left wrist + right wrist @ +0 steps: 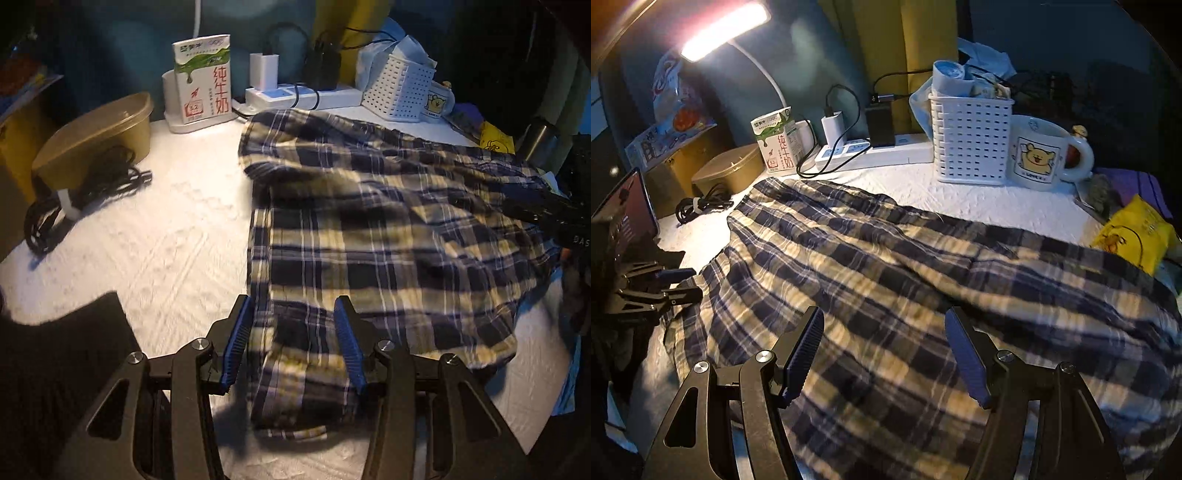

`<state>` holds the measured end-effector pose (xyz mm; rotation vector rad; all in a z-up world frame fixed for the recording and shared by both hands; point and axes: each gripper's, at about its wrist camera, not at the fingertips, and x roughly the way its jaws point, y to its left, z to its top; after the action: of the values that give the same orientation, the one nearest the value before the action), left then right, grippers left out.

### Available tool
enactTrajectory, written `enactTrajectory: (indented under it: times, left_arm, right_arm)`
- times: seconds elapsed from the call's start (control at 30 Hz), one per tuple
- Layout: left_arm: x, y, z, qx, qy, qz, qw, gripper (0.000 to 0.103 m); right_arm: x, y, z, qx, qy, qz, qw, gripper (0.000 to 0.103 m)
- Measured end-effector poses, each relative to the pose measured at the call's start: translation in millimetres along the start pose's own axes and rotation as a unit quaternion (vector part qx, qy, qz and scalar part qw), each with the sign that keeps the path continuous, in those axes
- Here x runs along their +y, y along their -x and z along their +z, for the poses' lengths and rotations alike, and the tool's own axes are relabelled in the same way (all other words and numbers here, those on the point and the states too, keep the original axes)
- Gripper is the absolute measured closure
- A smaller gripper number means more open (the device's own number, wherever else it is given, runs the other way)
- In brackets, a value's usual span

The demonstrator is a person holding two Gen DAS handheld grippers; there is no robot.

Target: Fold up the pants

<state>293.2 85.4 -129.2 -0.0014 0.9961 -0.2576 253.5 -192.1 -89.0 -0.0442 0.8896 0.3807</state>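
Roughly: plaid pants (388, 229) lie spread and rumpled across the white surface (166, 251), partly doubled, with one end bunched up toward the power strip (303, 96) and the near hem falling at the front edge. Left gripper (294, 343) sits low over that near hem, its fingers (236, 350) apart with a strip of plaid between them; the blue pads don't look pressed on the cloth, so I read it as straddling, not gripping. It's positioned there because the hem corner is the natural pick point for the next fold. Right gripper (886, 356) hovers over the middle of the pants, fingers (805, 354) wide apart, nothing held; likely placed to pin or take the opposite edge so the fabric moves evenly. In the right view the left gripper shows at the left margin beside the pants' edge, so the two tools bracket the garment. Clutter sits along the back: milk carton (205, 83), white basket (397, 88), mug (1038, 153), gold tin (99, 136) with a cable bundle (85, 199) beside it, all clear of the cloth except the yellow packet (1134, 232), which touches the far edge. Judgement: fold is partway, wrinkles need smoothing first.
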Motion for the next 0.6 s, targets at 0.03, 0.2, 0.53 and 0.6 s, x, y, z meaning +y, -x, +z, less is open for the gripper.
enactTrajectory:
  times: [0.03,0.2,0.53,0.6]
  left_arm:
    - [-0.6,0.7,-2.9,-0.004,-0.003,0.010,0.9999,0.081]
    - [-1.8,16.3,-9.7,-0.040,0.001,0.028,0.9988,0.100]
    - [7.3,25.2,-33.3,-0.048,0.040,0.080,0.9949,0.101]
    - [10.1,24.3,-43.2,-0.039,0.049,0.080,0.9949,0.101]
  right_arm:
    - [-0.7,2.0,-2.7,0.000,-0.001,-0.001,1.000,0.033]
    - [-3.5,7.3,-15.2,0.005,-0.008,-0.007,1.000,0.033]
    - [-13.3,4.2,-40.3,0.023,-0.020,-0.010,0.999,0.033]
    - [-13.3,3.4,-44.1,0.025,-0.019,-0.012,0.999,0.033]
